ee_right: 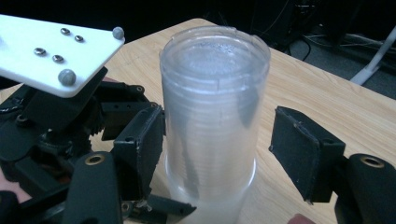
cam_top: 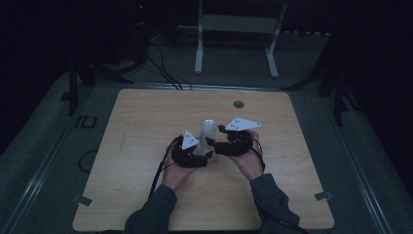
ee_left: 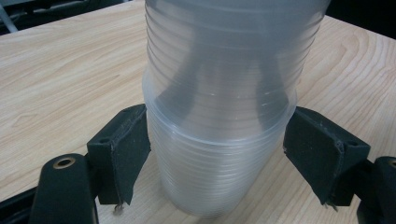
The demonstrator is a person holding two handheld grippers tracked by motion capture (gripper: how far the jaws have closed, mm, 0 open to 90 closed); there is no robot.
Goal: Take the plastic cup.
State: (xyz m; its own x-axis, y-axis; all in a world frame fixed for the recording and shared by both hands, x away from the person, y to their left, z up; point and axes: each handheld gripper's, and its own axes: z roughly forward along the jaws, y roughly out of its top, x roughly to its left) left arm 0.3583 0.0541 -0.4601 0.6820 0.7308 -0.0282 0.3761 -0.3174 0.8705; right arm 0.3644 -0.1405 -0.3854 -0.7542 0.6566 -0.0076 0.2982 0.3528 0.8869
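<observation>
Cups: stack of clear plastic cups [cam_top: 208, 132] upright, mid counter [cam_top: 136, 146].
Left hand-held gripper [ee_left: 217, 154]: grasping the stack's lower part.
Right hand-held gripper [ee_right: 217, 154]: released, jaws either side of the stack.

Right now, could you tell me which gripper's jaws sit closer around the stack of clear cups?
The left gripper: both pads meet the stack of clear cups, whereas one jaw of the right gripper stands clear.

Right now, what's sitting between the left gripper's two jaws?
In the left gripper view, the stack of clear plastic cups stands on the table between the left gripper jaws, both pads at its ribbed wall.
</observation>
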